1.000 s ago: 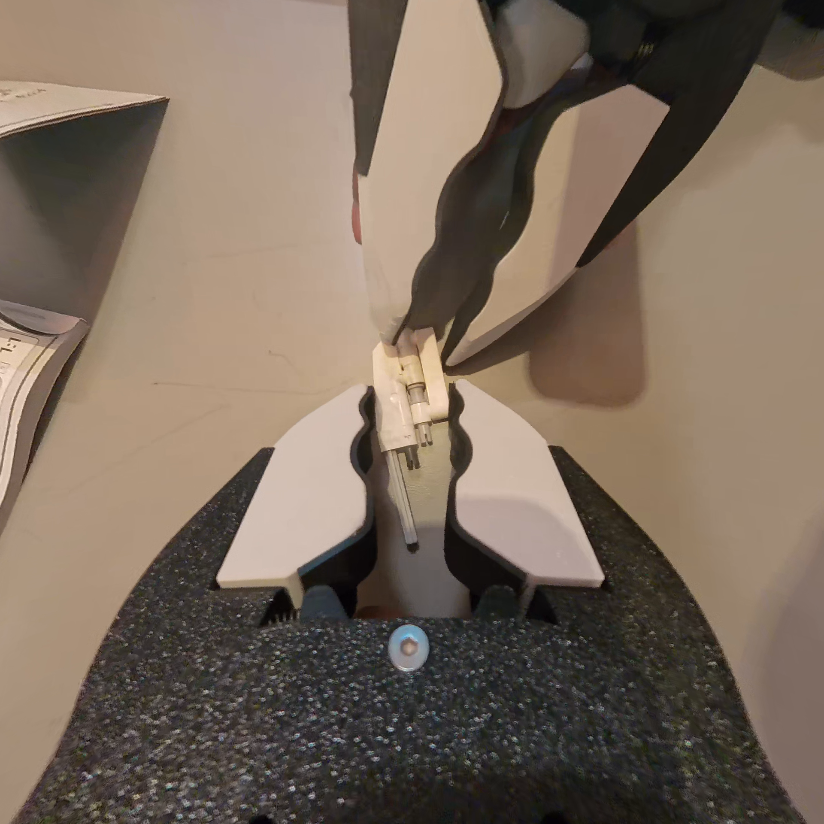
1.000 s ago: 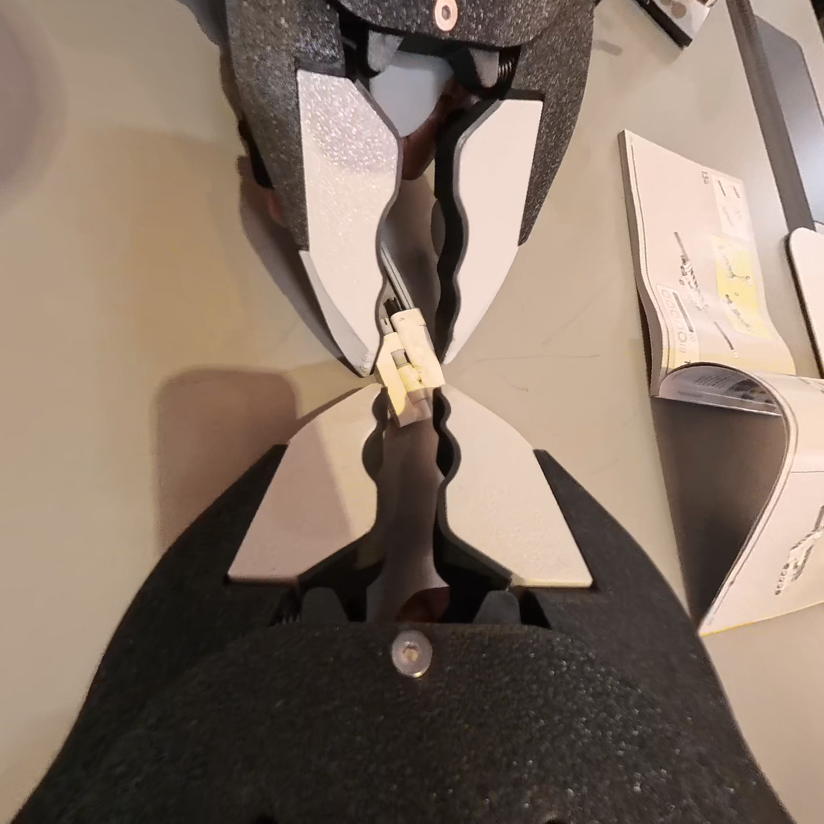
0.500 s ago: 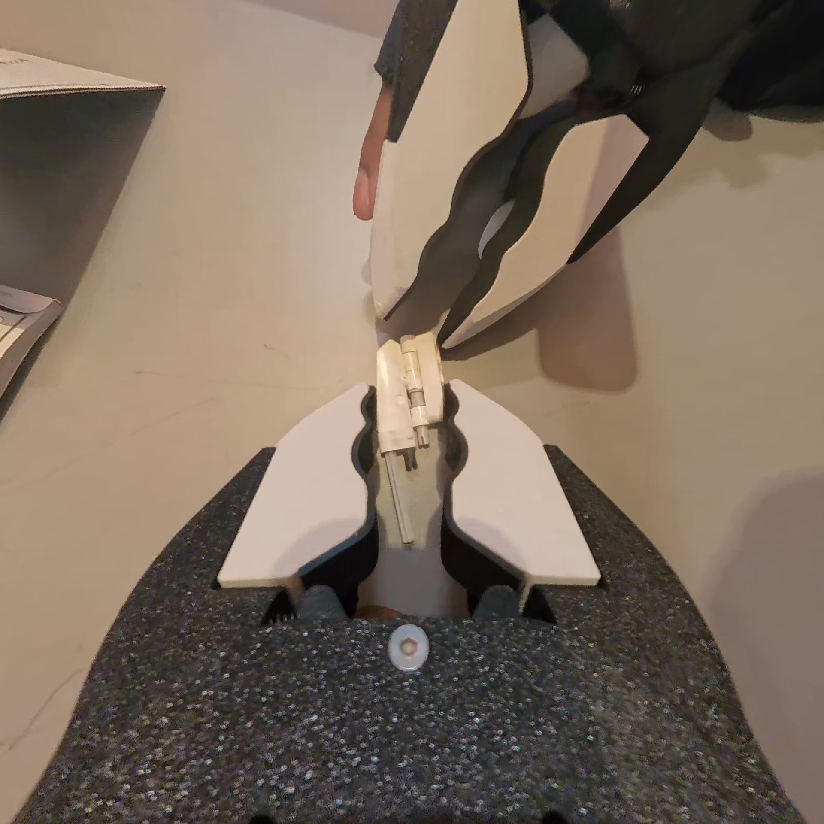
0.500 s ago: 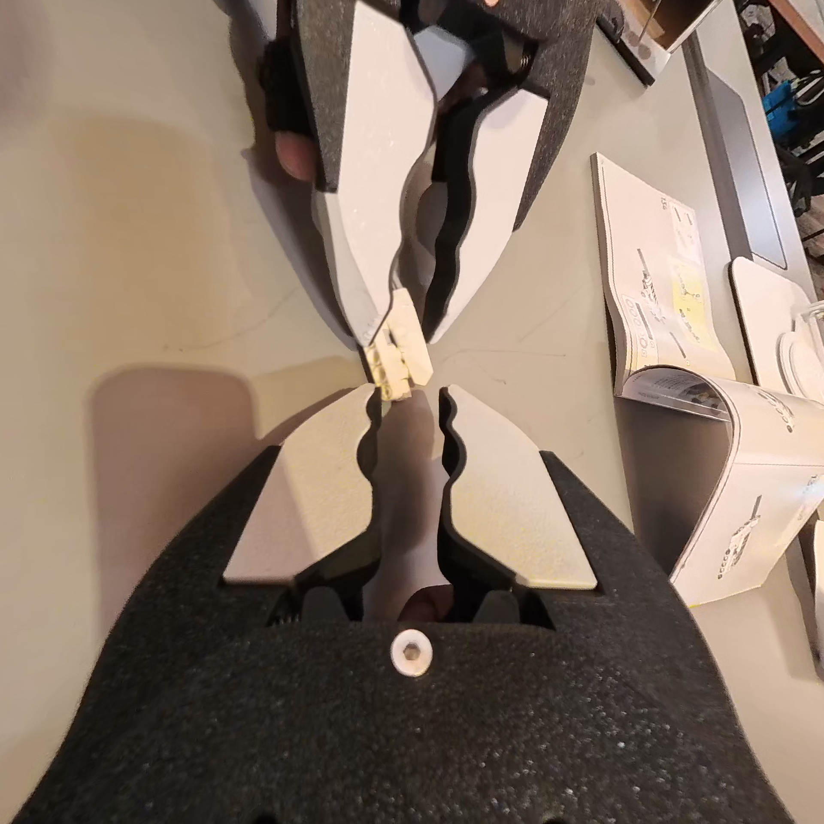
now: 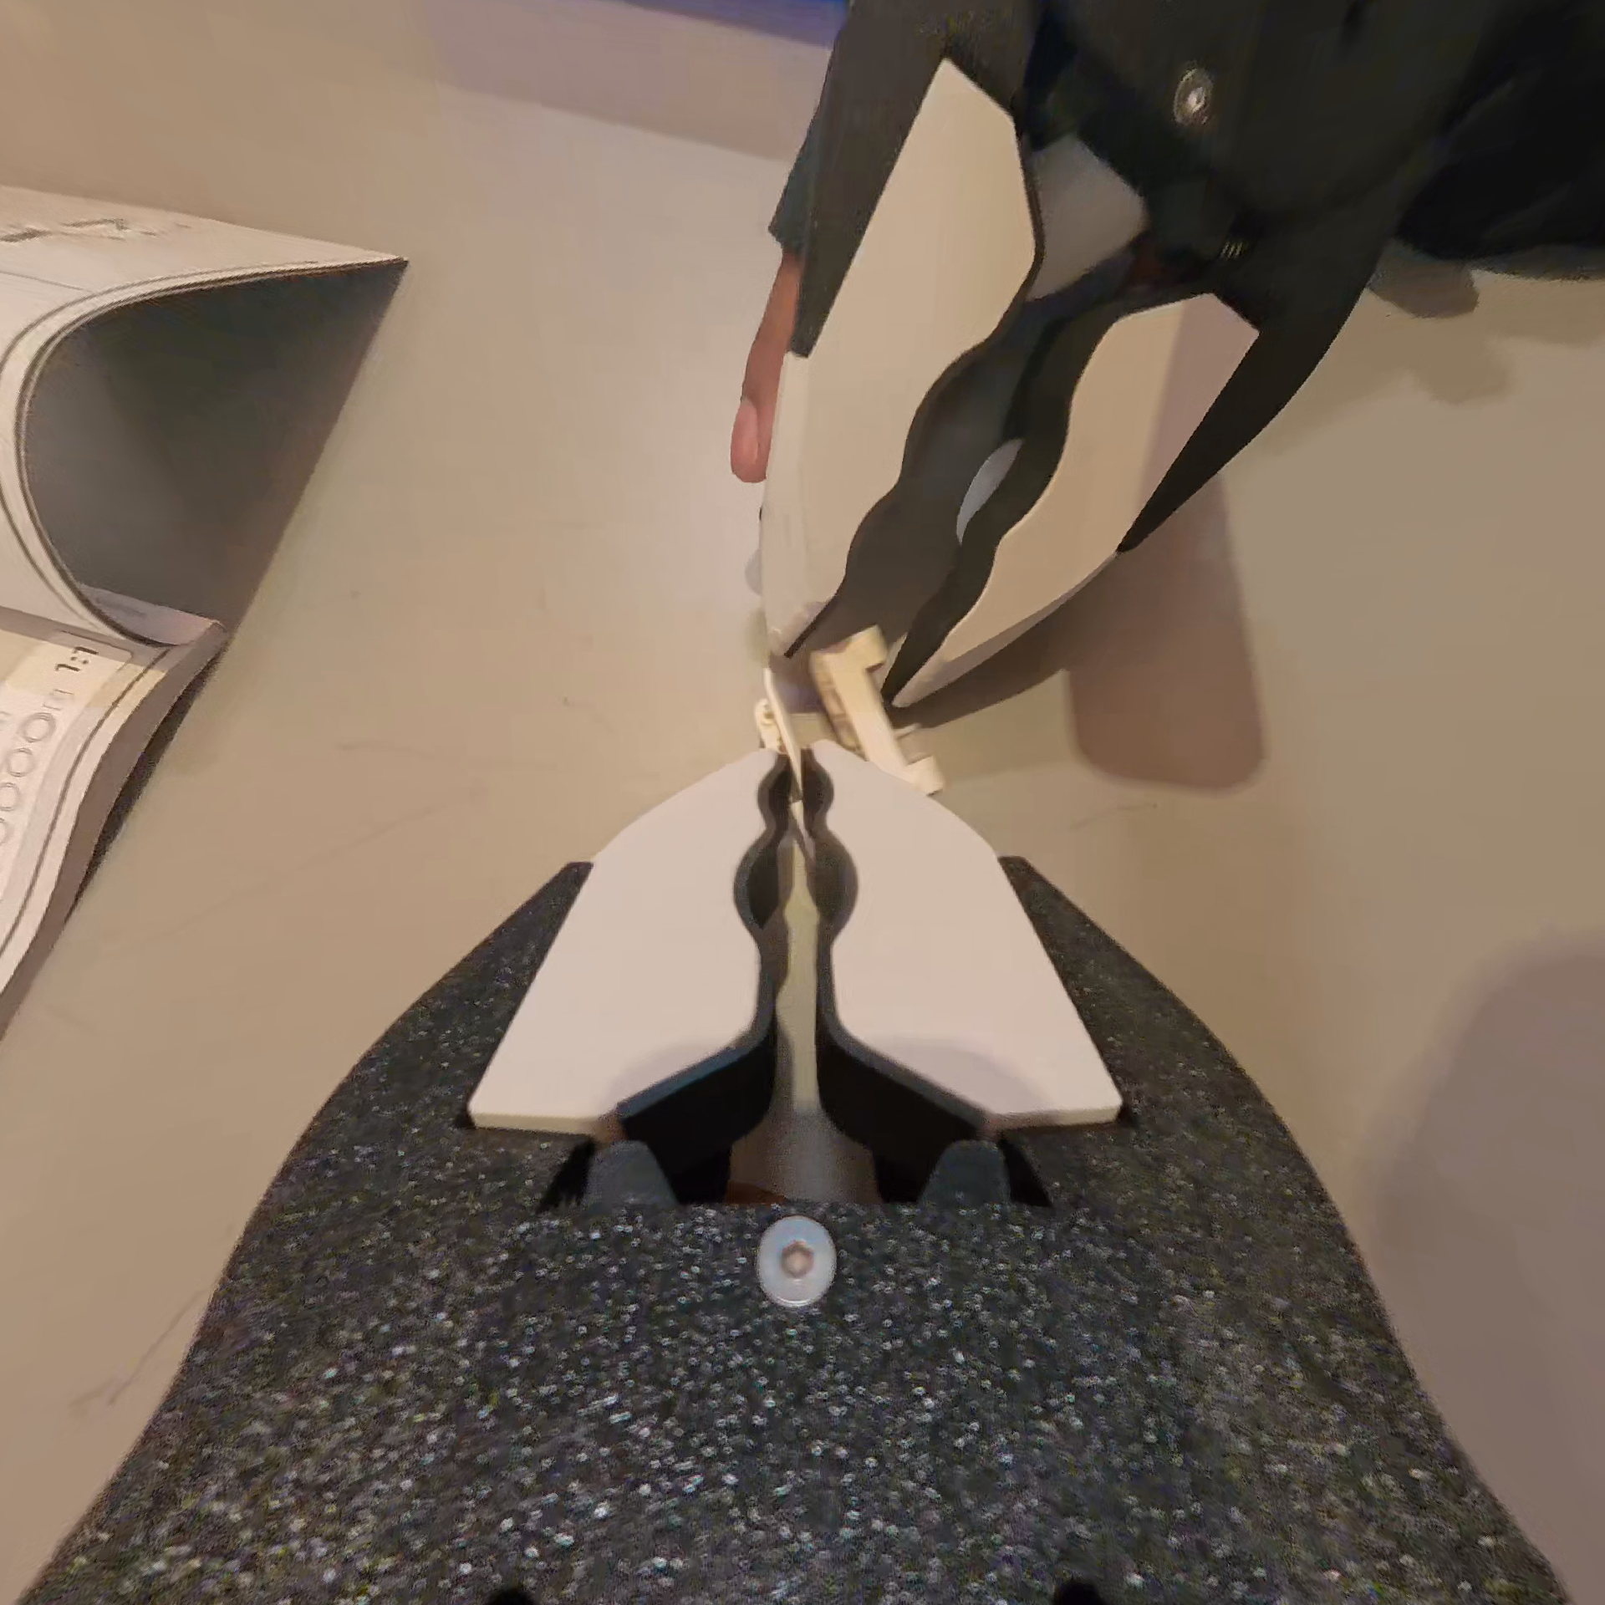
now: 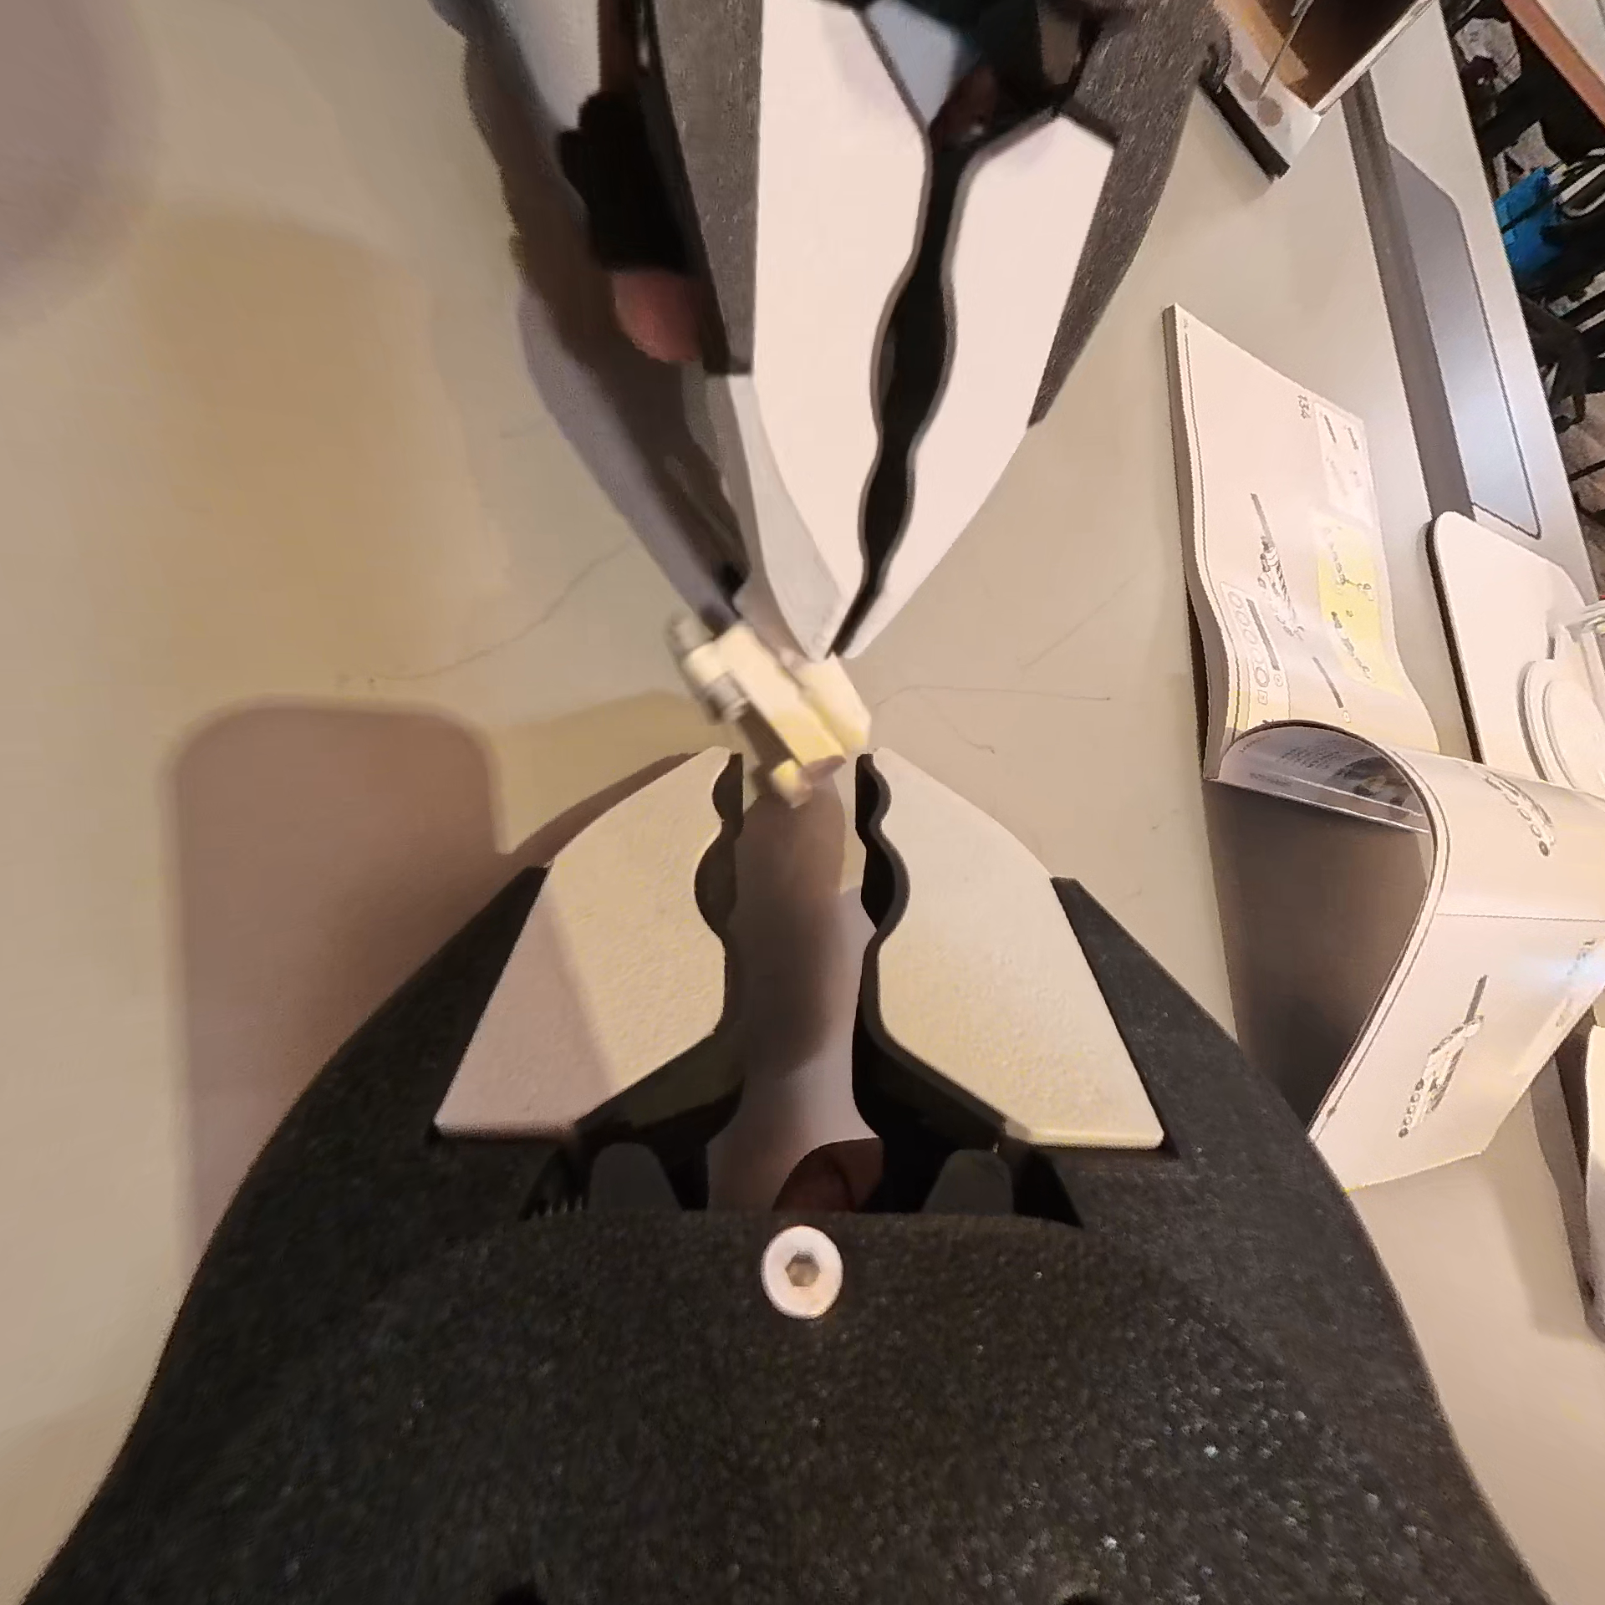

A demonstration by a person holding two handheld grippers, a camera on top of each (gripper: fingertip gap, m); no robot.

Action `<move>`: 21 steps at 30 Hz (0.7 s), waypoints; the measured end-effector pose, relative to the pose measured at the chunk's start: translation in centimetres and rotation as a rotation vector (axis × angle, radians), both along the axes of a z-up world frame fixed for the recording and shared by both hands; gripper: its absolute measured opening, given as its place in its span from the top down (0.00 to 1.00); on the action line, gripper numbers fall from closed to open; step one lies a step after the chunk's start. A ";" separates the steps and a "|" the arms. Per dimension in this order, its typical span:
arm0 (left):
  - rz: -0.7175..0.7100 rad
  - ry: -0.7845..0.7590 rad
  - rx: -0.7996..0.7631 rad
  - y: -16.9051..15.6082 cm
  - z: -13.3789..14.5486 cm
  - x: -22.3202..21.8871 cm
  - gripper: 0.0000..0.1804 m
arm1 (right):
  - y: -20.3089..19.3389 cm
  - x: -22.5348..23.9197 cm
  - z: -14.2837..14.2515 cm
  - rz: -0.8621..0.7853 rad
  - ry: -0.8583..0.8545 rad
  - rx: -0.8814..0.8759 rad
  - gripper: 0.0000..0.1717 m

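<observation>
While pinched at the tips of the left gripper (image 5: 795,764), sits just above centre of the left wrist view: one small cream part (image 5: 855,695), built of a few joined blocks.

Long axis: diagonal in both views, from upper left to lower right. In the left wrist view, lower end off to the right of the left gripper's tips, upper end between the tips of the right gripper (image 6: 799,757). In the right wrist view, near end pointing down into the mouth of the right gripper, far end up and left, with a grey pin across it.

Count: one part, two grippers, one booklet (image 5: 130,434), one table (image 5: 478,608), one tray (image 6: 1494,625).

Left gripper: entering from bottom centre of its own view, fingers (image 5: 677,938) almost pressed together, nipping a thin flat tab of the part.

Right gripper: coming down from the upper right of the left wrist view, tilted, tips facing the left gripper's tips. Fingers (image 6: 981,973) spread; part standing between them, close to the left one, clear of the right one, not clamped.

One fingertip (image 5: 751,426) showing beside the right gripper's left finger.

Booklet lying open with pages curled, at the left edge of the left wrist view.
</observation>
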State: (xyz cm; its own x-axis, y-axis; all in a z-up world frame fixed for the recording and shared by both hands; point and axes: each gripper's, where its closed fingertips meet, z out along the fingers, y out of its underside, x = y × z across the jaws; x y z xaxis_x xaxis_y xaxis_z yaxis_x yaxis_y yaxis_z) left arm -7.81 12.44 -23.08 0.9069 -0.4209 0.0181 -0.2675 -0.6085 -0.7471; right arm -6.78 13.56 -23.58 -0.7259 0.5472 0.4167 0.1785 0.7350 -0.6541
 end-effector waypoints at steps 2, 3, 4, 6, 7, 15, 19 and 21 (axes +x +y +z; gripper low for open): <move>-0.010 0.024 -0.013 -0.2 -0.3 -0.1 0.97 | 0.0 0.0 0.0 -0.001 -0.003 -0.003 0.86; -0.014 0.037 -0.027 -0.3 -0.6 0.0 0.97 | 0.0 0.0 0.0 -0.002 -0.004 -0.004 0.86; -0.017 0.052 -0.044 -0.4 -1.0 0.0 0.95 | 0.0 0.0 0.0 -0.003 -0.006 -0.004 0.86; -0.019 0.075 -0.060 -0.5 -1.6 0.0 0.94 | 0.0 0.0 0.0 -0.004 -0.008 -0.004 0.85; -0.020 0.073 -0.064 -0.5 -1.7 0.1 0.94 | 0.0 0.0 0.0 -0.003 -0.010 -0.002 0.85; 0.034 -0.005 -0.078 -0.3 -1.4 -0.5 0.95 | 0.3 -0.2 -0.1 -0.026 -0.018 -0.003 0.84; 0.058 -0.131 -0.064 -0.1 -0.4 -0.4 0.95 | 0.8 -0.6 0.1 -0.050 0.003 -0.006 0.82; 0.066 -0.197 -0.058 -0.1 0.0 -0.4 0.95 | 0.9 -0.7 0.2 -0.058 0.016 -0.007 0.81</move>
State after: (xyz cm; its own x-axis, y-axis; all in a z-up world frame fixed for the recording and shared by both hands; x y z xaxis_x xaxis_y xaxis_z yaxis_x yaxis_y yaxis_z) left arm -8.17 12.37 -23.04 0.9090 -0.3539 0.2202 -0.0779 -0.6632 -0.7444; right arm -7.51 14.51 -23.35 -0.6861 0.5915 0.4236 0.2106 0.7187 -0.6626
